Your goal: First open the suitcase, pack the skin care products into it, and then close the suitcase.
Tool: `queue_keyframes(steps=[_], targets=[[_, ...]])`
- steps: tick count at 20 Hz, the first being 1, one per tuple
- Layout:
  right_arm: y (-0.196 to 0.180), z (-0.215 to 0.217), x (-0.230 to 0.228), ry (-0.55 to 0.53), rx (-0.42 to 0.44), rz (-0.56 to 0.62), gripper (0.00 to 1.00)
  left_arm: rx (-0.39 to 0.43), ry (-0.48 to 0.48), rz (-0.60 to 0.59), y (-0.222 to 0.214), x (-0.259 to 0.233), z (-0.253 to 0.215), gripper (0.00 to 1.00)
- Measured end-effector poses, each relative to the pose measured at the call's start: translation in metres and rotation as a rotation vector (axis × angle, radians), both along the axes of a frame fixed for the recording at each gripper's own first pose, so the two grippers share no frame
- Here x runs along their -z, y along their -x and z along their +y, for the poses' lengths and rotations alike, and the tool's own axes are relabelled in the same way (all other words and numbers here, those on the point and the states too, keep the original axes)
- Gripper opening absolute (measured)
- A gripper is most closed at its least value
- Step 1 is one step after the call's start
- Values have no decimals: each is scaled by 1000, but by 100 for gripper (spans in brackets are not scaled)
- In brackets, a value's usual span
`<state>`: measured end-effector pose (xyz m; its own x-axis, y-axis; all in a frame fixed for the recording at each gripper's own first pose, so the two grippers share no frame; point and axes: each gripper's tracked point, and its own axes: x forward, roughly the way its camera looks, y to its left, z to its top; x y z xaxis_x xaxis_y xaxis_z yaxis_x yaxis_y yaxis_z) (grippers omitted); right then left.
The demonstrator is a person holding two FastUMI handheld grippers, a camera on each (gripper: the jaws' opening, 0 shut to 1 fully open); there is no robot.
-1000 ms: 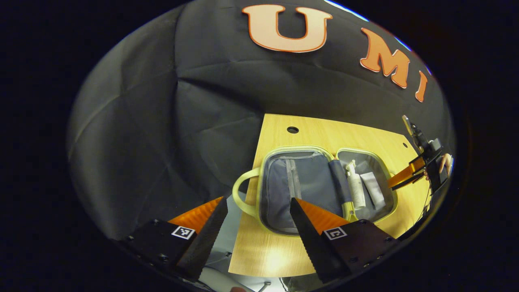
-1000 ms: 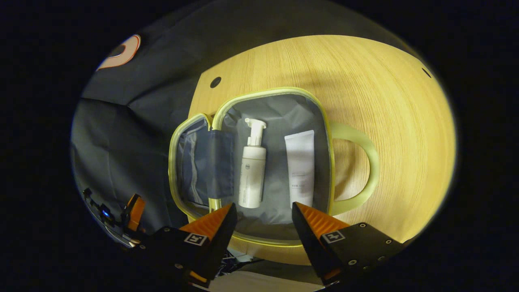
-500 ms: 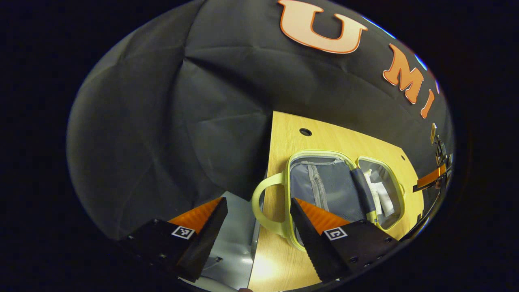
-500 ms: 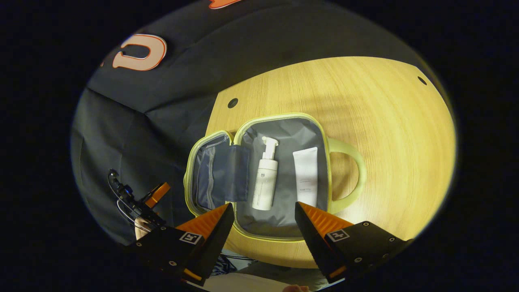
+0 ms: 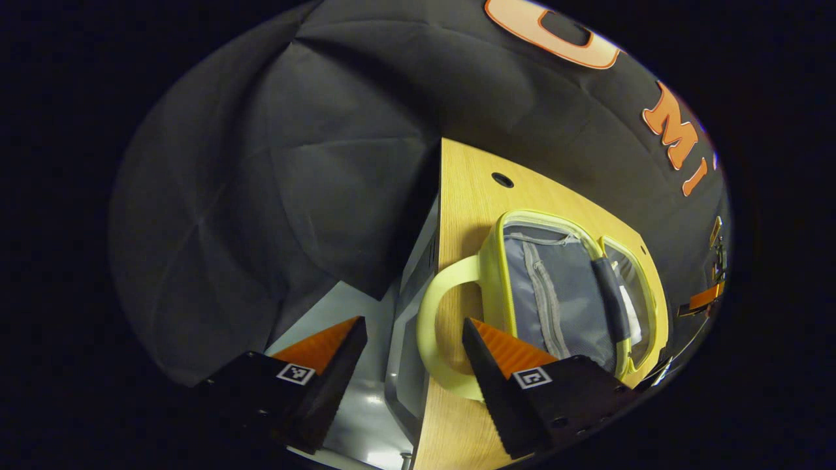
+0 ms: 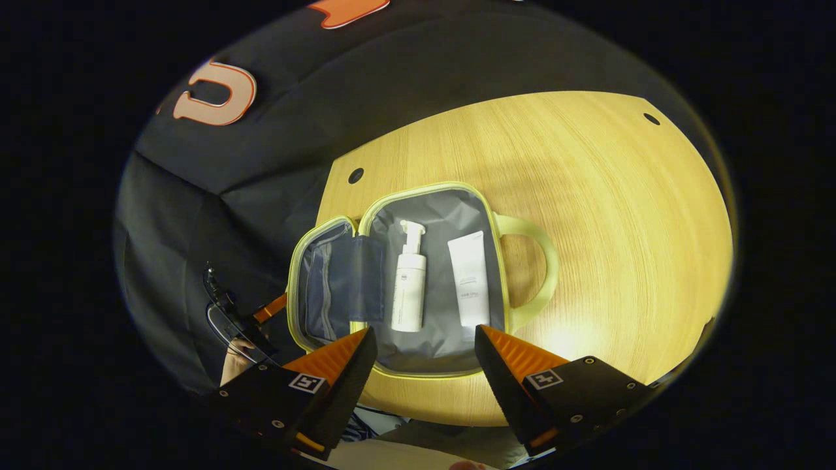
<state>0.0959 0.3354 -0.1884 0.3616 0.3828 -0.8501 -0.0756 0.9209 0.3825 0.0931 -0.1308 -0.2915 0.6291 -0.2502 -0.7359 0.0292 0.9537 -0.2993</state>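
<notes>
The small suitcase [image 6: 436, 207] with yellow-green trim lies open on the wooden table [image 6: 588, 196]. In its right half lie a white pump bottle [image 6: 409, 277] and a white tube [image 6: 469, 279] side by side. The left half [image 5: 555, 274] is a grey zip-pocket lid with a looped handle [image 5: 428, 313]. My right gripper [image 6: 424, 333] hovers open above the suitcase's near rim, holding nothing. My left gripper [image 5: 413, 325] is open at the table's left edge, its right finger just over that handle. It also appears, hand-held, farther off [image 6: 251, 320].
Round holes [image 6: 356, 175] [image 6: 651, 119] mark the table's far corners. Bare wood stretches to the right of the suitcase. Off the table's left edge [image 5: 439, 215] a grey-white frame and floor [image 5: 366, 405] lie below. The right gripper [image 5: 704, 299] shows at the far right.
My left gripper has swung left and closer, from over the lid to its handle at the table edge. My right gripper backed off a little. Both stayed open; bottle and tube have not moved.
</notes>
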Motion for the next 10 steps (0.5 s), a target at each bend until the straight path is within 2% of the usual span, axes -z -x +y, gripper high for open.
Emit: queue_keyframes(steps=[1, 4, 5, 7, 9, 10], targets=[[0, -1, 1, 1, 5, -1, 96, 0, 9, 3, -1, 1, -5, 84], [0, -5, 3, -3, 17, -6, 96, -8, 10, -2, -2, -4, -7, 19], [2, -7, 3, -9, 24, -4, 96, -1, 8, -6, -2, -5, -8, 23], [3, -11, 6, -14, 42, 0, 96, 6, 17, -14, 0, -9, -8, 23], [4, -15, 6, -19, 53, -1, 95, -15, 59, -22, 1, -22, -8, 15], [5, -18, 5, -21, 55, -2, 96, -13, 62, -21, 3, -22, -10, 15]])
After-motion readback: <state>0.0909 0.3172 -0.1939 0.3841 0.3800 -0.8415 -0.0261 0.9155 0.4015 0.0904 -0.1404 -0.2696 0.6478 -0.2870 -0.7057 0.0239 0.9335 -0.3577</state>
